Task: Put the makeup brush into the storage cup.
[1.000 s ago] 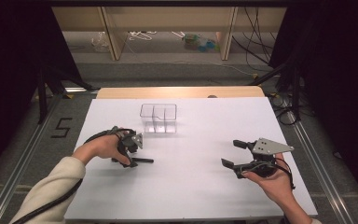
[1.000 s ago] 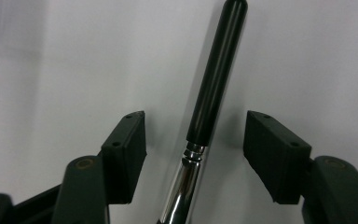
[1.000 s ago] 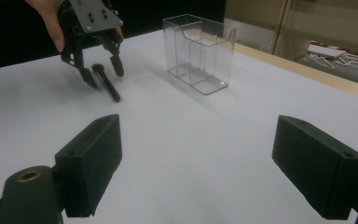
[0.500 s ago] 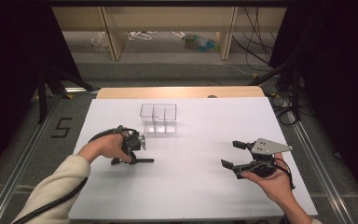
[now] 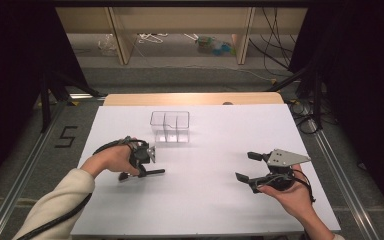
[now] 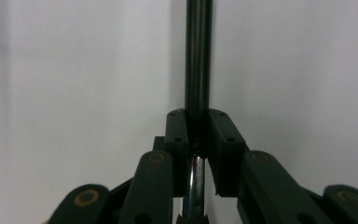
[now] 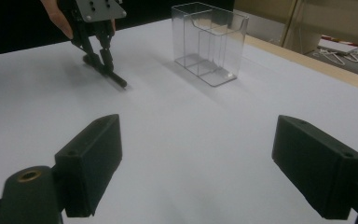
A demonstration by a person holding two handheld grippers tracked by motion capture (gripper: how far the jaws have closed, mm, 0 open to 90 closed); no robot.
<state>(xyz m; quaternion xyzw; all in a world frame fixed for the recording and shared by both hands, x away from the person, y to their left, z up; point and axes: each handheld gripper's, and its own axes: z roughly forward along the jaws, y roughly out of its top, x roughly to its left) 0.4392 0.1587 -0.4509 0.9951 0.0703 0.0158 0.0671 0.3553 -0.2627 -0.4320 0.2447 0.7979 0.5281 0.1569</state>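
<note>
Two grippers are held over the white table [image 5: 200,200], and a clear plastic container [image 5: 170,126] with inner dividers serves as the landmark between them. The left gripper [image 5: 141,169] is placed just in front of the container and a little to its left, pointed down at a dark pen-like rod [image 5: 152,172] that lies flat on the table. Its jaws have just been closing, and in the left gripper view they are seen pressed onto the rod [image 6: 198,70] from both sides, near the metal part of the shaft, so that the longer dark length sticks out ahead. A grip low on the shaft is judged to be chosen so that the rod can be lifted and stood into one of the container's compartments. From the right gripper view the same hold is confirmed: the rod [image 7: 114,77] is still touching the table and has not yet been lifted.

The right gripper [image 5: 252,166] is kept well to the right of the container and nearer the person, its jaws spread wide with nothing between them; it is judged to be waiting, kept apart so the left hand's path is not crossed.

Much is left unclear. The rod's rear end is cut off at the bottom of the left gripper view, and what kind of tool it is cannot be told. How many compartments the container has is hard to make out through its clear walls.
</note>
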